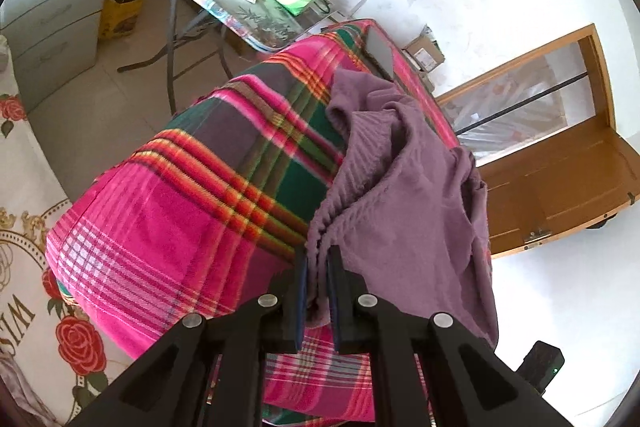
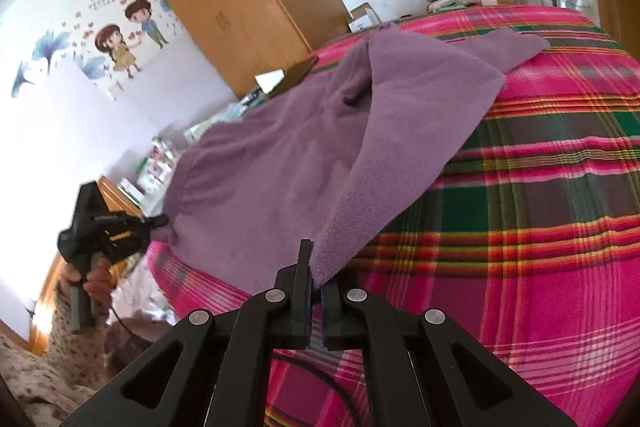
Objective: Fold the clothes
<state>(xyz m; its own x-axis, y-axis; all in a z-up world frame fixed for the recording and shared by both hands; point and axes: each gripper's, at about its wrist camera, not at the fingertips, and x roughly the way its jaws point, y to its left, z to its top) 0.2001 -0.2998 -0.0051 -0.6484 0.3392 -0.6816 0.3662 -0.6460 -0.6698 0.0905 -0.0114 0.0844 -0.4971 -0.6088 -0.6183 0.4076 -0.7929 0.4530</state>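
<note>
Left wrist view: the left tool [image 1: 318, 291] was clamped on a bunched edge of the purple garment [image 1: 404, 187], whose far side dropped off the plaid blanket [image 1: 192, 211] out of sight. Right wrist view: the right tool [image 2: 316, 291] pinched another corner, and only there could you see a hand [image 2: 98, 279] holding the other tool.

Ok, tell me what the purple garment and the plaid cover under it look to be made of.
Purple garment: looks like soft fleece or brushed knit, matte, with a fuzzy nap on the turned-up edge and a ribbed band. Plaid cover: probably a woven, brushed blanket, matte, its pink, green and orange stripes slightly fuzzy. The exact fibre of either cannot be told.
</note>
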